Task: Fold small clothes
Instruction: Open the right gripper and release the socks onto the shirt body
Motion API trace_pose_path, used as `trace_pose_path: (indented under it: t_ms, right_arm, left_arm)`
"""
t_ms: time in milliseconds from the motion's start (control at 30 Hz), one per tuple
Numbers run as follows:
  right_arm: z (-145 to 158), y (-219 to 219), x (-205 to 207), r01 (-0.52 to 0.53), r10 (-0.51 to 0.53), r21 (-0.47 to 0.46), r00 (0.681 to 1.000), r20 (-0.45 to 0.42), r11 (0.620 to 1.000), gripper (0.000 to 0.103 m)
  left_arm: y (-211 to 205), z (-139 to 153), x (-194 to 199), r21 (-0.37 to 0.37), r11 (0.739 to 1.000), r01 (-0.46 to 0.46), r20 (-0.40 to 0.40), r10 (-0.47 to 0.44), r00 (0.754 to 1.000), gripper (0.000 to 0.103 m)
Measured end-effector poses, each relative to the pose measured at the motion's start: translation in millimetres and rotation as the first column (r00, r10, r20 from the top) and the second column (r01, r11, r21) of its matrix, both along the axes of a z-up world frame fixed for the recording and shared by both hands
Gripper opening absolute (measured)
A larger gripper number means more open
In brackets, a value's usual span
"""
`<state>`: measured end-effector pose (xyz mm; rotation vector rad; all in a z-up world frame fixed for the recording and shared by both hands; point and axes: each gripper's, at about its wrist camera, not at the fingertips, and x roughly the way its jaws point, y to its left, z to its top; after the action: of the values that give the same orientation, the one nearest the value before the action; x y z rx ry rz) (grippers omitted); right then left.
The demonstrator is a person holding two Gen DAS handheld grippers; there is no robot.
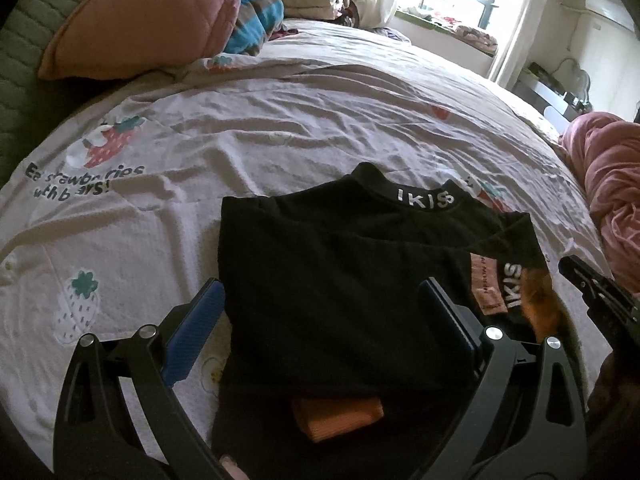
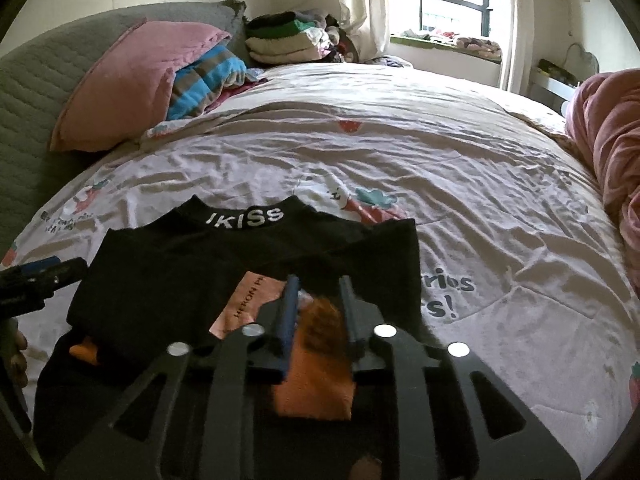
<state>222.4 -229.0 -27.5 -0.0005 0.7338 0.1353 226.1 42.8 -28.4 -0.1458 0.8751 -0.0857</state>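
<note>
Left wrist view. Black top point(image 1: 352, 280), collar lettered "IKISS", lies partly folded on the bed sheet point(image 1: 240, 140), collar pointing away. Left hand-held gripper point(image 1: 320, 312): released, jaws spread wide over the folded body, one pad off its left edge, holding nothing. Orange cuff point(image 1: 338, 416) shows under the near hem. Right hand-held gripper's tip enters at the right edge.

Right wrist view. Right hand-held gripper point(image 2: 318, 300): jaws narrowed around the orange fabric point(image 2: 320, 320) beside a pink label point(image 2: 248, 300); whether it truly pinches the fabric I cannot tell. Advice: secure both layers at the edge before lifting, carry the fold over low, and let the left pads pin the body so it does not drag.

Surface and room. Sheet is wrinkled, printed with strawberries. Pink pillow point(image 2: 128, 80), striped blanket point(image 2: 208, 76), stacked clothes point(image 2: 288, 40) by the headboard; window point(image 2: 444, 4) behind; pink duvet point(image 2: 616, 152) at right.
</note>
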Motion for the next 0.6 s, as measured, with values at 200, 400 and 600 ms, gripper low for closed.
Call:
trace_pose_path:
  t_ms: [200,400,600]
  right_arm:
    - [2.3,6.3,-6.9,-0.035,0.035,0.027,0.999,0.001,0.999,0.045]
    - [-4.5,24.2,-12.3,-0.089,0.091,0.058,0.995,-0.042,0.994,0.054]
    - [-14.2,42.7,-14.7,-0.140,0.144,0.054,0.986,-0.080,0.989,0.057]
  left_arm:
    - [-4.1,-6.4,-1.2,-0.002,1.000,0.018,-0.017,-0.018,1.000,0.091]
    - [-10.3,-11.9,-1.4,0.007,0.999,0.038,-0.045,-0.038,0.998,0.091]
    - [-14.4,-23.4,0.1,0.013,0.998,0.057,-0.093,-0.056,0.994,0.090]
